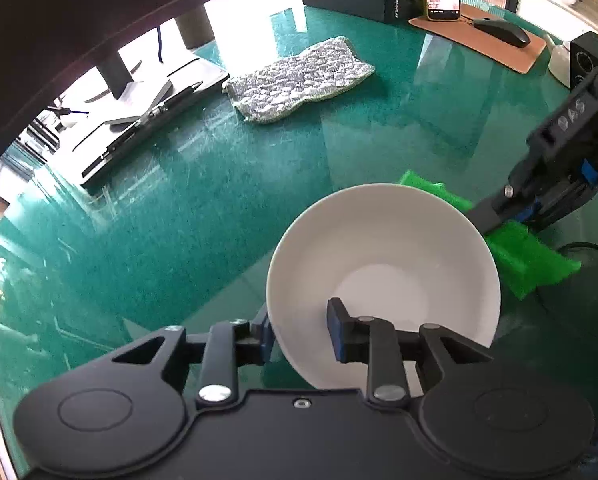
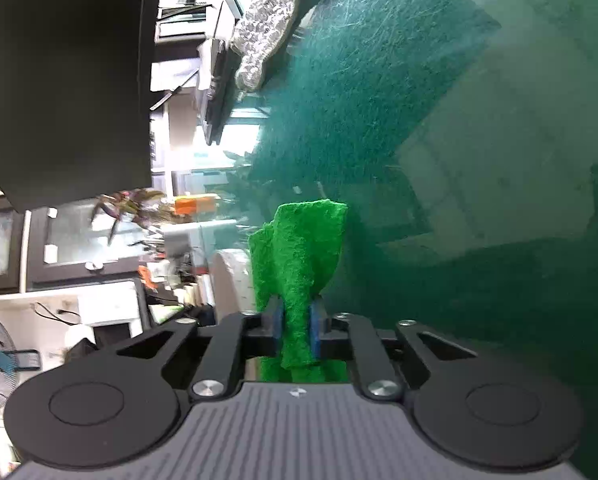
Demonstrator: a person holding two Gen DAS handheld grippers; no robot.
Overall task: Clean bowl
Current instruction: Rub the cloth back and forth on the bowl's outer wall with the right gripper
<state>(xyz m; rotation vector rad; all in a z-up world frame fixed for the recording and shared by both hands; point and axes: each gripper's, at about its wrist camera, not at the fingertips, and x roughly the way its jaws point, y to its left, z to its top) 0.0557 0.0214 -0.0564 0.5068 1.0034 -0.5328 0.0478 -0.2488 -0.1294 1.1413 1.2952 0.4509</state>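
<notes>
White bowl (image 1: 383, 264) on green counter (image 1: 219, 200), rim clamped by left gripper (image 1: 299, 336) fingers; glazed, rigid, slippery, breakable. Right gripper (image 2: 297, 330) fingers pinch soft green scouring pad (image 2: 299, 256) beside bowl.

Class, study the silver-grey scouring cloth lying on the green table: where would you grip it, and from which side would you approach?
Grip the silver-grey scouring cloth at its raised, wavy near edge, coming down from above. It lies flat and limp on the green table, so a level approach would probably only push it along; a lifted fold gives the fingers something to pinch.
</notes>
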